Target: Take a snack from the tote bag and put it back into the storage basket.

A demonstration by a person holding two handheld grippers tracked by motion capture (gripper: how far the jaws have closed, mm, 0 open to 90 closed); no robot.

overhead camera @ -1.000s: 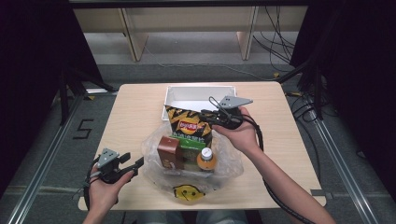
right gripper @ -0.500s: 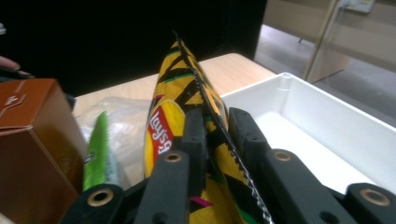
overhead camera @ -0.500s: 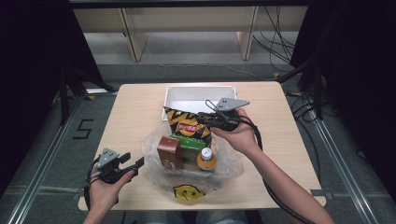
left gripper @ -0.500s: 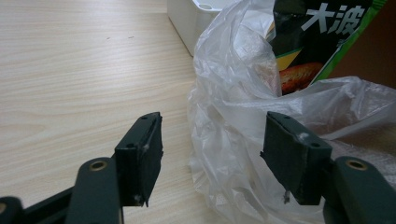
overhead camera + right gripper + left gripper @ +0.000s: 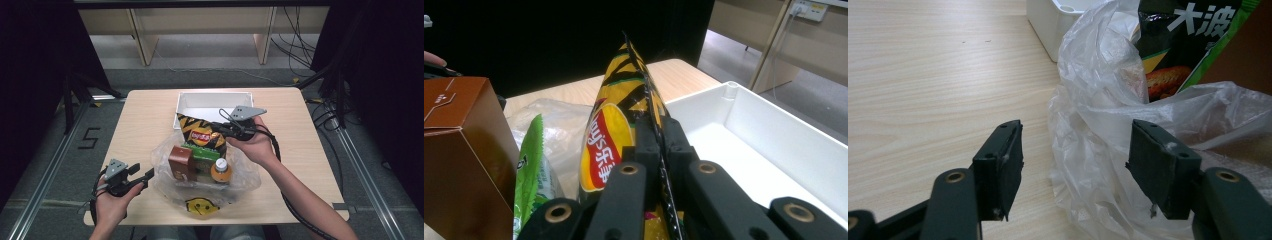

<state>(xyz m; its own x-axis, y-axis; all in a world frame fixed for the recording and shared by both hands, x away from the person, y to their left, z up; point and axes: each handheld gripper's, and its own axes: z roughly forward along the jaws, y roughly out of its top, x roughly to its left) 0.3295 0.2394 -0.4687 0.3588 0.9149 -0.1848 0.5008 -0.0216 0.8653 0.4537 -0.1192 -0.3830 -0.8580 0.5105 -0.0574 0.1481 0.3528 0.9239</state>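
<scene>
Right gripper (image 5: 226, 131): jaws pinched on the sealed edge of the chip bag (image 5: 201, 134), near the table's middle.
Chip bag: yellow and black, held above the clear plastic bag (image 5: 240, 175), just near of the white bin (image 5: 212, 102).
Left gripper (image 5: 145, 176): jaws spread, holding nothing, at the near left beside the plastic bag's left edge.
Plastic bag contents: brown carton (image 5: 179, 161), green packet (image 5: 206, 156), orange-capped bottle (image 5: 220, 170).
Table (image 5: 145, 120): light wood.

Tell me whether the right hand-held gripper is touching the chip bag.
Touching. The right gripper view shows the right hand-held gripper with its jaws closed on the crimped edge of the chip bag, no gap between pads and foil.
</scene>
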